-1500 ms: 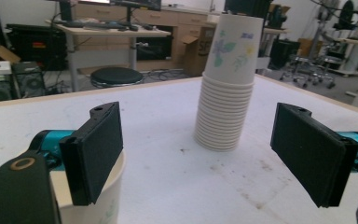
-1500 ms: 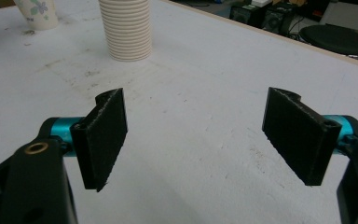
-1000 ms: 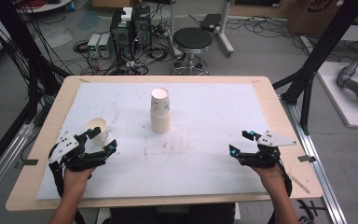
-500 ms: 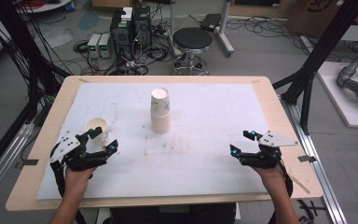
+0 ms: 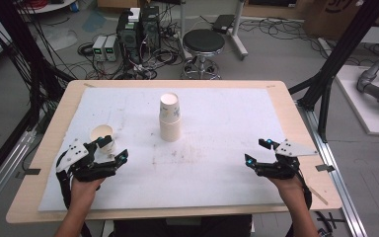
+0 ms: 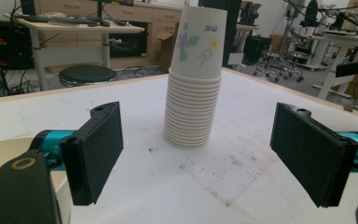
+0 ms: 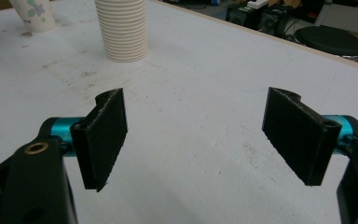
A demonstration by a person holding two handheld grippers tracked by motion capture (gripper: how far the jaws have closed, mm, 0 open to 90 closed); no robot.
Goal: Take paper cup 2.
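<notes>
Paper cups are my work: the stack of cups (image 5: 170,118) stands mid-table, and a single cup (image 5: 102,136) sits upright left of the stack, just beyond my left gripper (image 5: 114,150). Both it and my right gripper (image 5: 258,151) hang spread, holding nothing. Judging by this, I'm between steps; next I should close on the single cup.

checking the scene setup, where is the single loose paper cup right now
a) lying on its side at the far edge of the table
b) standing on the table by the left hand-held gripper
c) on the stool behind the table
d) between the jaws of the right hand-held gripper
b: the single paper cup stands upright on the table just beyond the left hand-held gripper, apart from the cup stack in the middle.
</notes>
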